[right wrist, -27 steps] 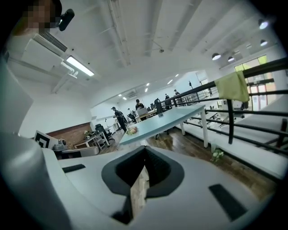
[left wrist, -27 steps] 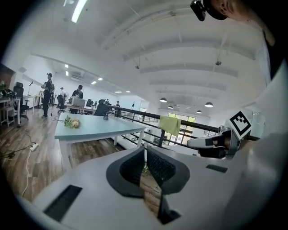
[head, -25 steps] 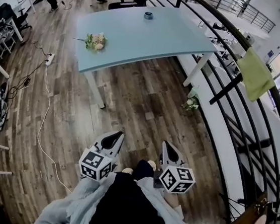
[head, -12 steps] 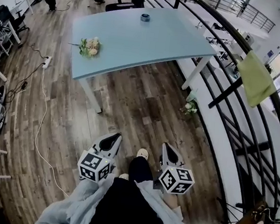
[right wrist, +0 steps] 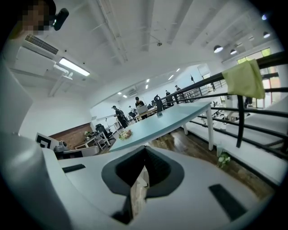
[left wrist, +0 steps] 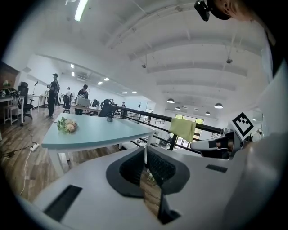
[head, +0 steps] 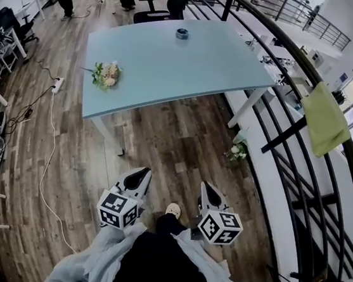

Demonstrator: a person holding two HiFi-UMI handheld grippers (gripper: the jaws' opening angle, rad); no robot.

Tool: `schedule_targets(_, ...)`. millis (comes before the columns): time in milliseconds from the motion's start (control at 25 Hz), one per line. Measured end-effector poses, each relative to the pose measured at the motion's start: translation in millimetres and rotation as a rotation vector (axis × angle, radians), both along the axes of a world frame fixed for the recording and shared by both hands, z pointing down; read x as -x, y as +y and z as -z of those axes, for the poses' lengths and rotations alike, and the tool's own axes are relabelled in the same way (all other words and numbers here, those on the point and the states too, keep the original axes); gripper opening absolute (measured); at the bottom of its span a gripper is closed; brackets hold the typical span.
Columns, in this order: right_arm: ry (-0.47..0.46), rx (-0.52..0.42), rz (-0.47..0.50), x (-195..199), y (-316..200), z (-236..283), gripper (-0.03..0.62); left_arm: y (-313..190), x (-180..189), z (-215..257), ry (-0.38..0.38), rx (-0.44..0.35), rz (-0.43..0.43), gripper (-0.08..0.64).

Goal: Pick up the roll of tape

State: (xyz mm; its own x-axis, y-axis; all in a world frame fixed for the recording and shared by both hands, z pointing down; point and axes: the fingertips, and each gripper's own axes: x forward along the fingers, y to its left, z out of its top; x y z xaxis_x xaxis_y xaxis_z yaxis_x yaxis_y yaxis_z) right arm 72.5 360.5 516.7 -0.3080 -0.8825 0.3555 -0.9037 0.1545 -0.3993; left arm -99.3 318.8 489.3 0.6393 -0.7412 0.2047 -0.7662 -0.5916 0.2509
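The roll of tape (head: 182,34) is a small dark ring lying near the far edge of the light-blue table (head: 173,66). It shows tiny in the left gripper view (left wrist: 109,119) and the right gripper view (right wrist: 159,113). Both grippers are held low in front of my body, over the wooden floor and well short of the table. My left gripper (head: 136,177) is shut with nothing between its jaws (left wrist: 145,152). Beside it, my right gripper (head: 206,192) is likewise shut and empty (right wrist: 145,149).
A bunch of flowers (head: 105,74) lies on the table's left part. A black railing (head: 303,146) with a yellow-green cloth (head: 325,117) runs along the right. A small flower bunch (head: 237,151) and a white cable (head: 48,147) lie on the floor. Chairs and people stand beyond the table.
The table and the tape have drawn closer in the head view as I walk towards them. Both grippers stay shut and side by side.
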Motion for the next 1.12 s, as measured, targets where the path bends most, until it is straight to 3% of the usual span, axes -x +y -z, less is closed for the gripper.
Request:
schedule_targets(640, -0.002, -0.020, 0.025, -32, -73, 6, 0.006, -63, -28, -3, -0.007, -0.008, 0.048, 0.029)
schedule_targets(1120, -0.024, 0.032, 0.058, -30, -64, -20, 0.006, -51, -30, -26, -0.023, 0.038, 0.065, 0.029)
